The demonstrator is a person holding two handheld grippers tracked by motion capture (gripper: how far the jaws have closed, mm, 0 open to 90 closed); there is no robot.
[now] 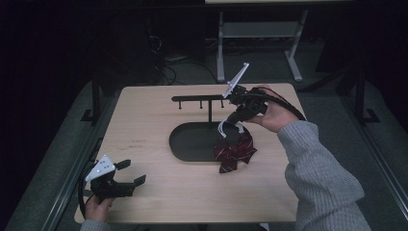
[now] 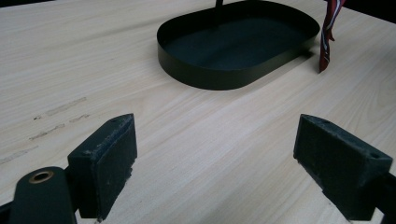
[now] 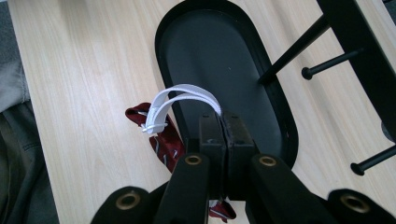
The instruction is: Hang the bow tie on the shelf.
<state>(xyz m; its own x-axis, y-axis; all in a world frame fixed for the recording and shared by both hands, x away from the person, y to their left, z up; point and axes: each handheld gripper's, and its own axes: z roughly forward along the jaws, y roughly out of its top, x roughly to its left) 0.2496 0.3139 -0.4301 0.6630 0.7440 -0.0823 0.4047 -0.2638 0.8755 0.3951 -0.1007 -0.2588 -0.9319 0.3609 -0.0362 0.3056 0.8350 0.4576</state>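
A dark red striped bow tie (image 1: 234, 152) with a white elastic strap (image 1: 226, 127) hangs at the right edge of the black oval tray (image 1: 185, 149). My right gripper (image 1: 235, 117) is shut on the white strap (image 3: 180, 100) and holds it above the tray (image 3: 280, 116); the bow tie (image 3: 161, 137) dangles below the jaws. A black hanger stand (image 1: 202, 99) with pegs rises from the tray, its bar and pegs (image 3: 327, 60) to the right of the jaws. My left gripper (image 1: 130, 174) rests open near the table's front left corner, nothing between its pads (image 2: 109, 161), facing the tray (image 2: 205, 74).
The light wooden table (image 1: 144, 125) has faint scuff marks on its left part. A person's grey sleeve (image 1: 322, 178) reaches in from the right. Beyond the table stands a grey desk frame (image 1: 260, 33) on a dark floor.
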